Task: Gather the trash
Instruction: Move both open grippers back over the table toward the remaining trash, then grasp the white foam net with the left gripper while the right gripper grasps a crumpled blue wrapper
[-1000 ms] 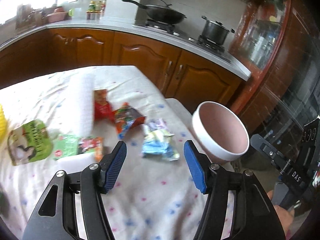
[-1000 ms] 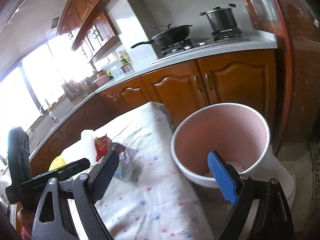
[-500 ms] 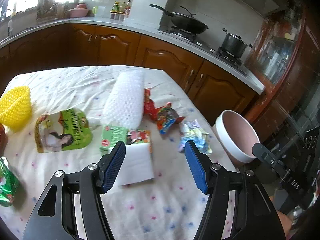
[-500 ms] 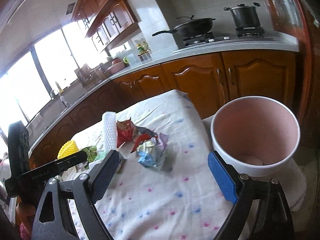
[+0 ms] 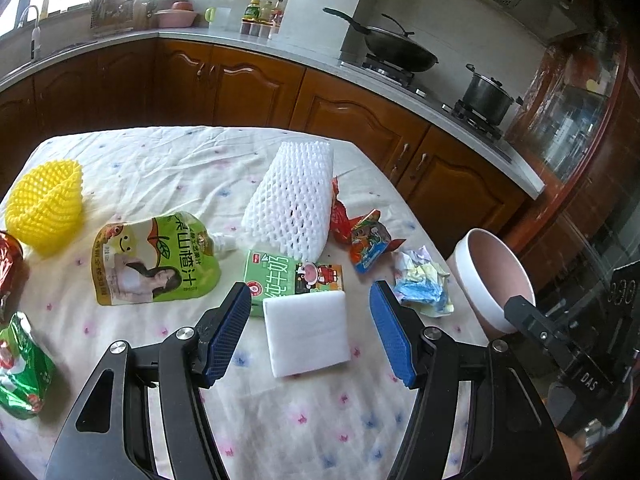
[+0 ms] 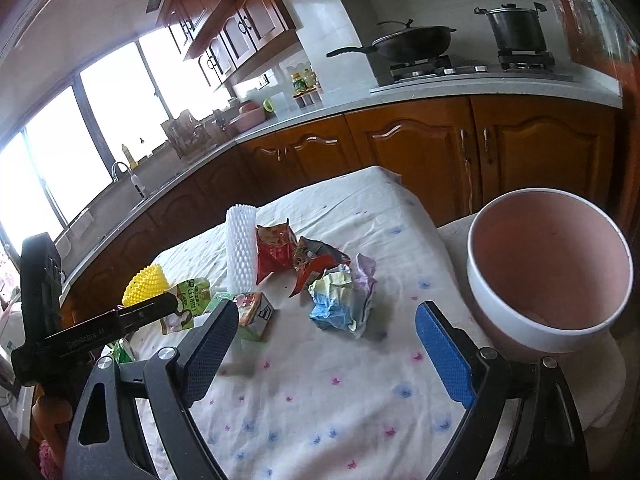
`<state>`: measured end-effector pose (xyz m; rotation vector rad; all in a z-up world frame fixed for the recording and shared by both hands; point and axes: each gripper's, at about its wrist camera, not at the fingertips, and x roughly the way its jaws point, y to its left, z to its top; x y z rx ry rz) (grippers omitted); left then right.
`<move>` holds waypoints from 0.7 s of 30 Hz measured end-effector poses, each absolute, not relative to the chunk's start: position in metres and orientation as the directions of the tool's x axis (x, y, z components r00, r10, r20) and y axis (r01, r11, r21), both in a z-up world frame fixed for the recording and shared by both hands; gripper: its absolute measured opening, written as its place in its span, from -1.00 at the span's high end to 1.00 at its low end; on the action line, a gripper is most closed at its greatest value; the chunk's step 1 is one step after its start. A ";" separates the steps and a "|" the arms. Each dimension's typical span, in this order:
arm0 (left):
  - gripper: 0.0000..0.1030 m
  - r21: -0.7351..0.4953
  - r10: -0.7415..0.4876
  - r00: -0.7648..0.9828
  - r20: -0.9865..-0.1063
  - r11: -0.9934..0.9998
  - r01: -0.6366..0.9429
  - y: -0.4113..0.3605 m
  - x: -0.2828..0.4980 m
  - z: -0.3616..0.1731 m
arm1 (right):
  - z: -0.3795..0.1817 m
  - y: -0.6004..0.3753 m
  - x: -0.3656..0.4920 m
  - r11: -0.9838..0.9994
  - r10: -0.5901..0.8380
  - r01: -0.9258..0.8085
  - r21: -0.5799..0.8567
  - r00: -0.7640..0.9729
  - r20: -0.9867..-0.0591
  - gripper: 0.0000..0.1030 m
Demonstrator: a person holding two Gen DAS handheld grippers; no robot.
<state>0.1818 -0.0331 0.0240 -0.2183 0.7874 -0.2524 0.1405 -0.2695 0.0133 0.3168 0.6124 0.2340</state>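
Trash lies on the table: a white foam pad [image 5: 307, 331], a green milk carton [image 5: 294, 277], a white foam net [image 5: 291, 204], red snack wrappers [image 5: 362, 232], crumpled paper [image 5: 422, 282] and a green juice pouch [image 5: 154, 260]. A pink-lined white bin [image 5: 494, 278] stands off the table's right edge. My left gripper [image 5: 310, 336] is open and empty, hovering around the foam pad. My right gripper [image 6: 324, 354] is open and empty, just short of the crumpled paper [image 6: 344, 300], with the bin [image 6: 548, 268] to its right.
A yellow foam net [image 5: 46, 206] and more wrappers [image 5: 20, 368] lie at the table's left. Wooden cabinets, a counter, a wok [image 5: 396, 50] and a pot [image 5: 488, 96] stand behind. The table [image 6: 320, 412] is covered with a dotted white cloth.
Both grippers pulled back and left from the bin. The left view now takes in the whole table and centres on the foam pad. Both stay open.
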 end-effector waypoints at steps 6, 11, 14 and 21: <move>-0.22 -0.291 -0.310 0.667 -0.678 0.946 0.144 -0.040 0.199 0.020 | 0.007 -0.262 0.154 0.931 0.302 -0.120 0.343 0.783 -0.544 -0.77; -0.22 -0.273 -0.296 0.657 -0.694 0.952 0.141 -0.050 0.223 0.018 | -0.001 -0.259 0.167 0.929 0.313 -0.123 0.349 0.763 -0.565 -0.76; -0.22 -0.262 -0.284 0.648 -0.706 0.956 0.134 -0.056 0.237 0.016 | -0.003 -0.257 0.173 0.934 0.306 -0.123 0.336 0.759 -0.574 -0.75; -0.20 -0.211 -0.238 0.622 -0.746 0.970 0.118 -0.070 0.270 0.004 | -0.014 -0.258 0.193 0.934 0.307 -0.107 0.342 0.730 -0.610 -0.63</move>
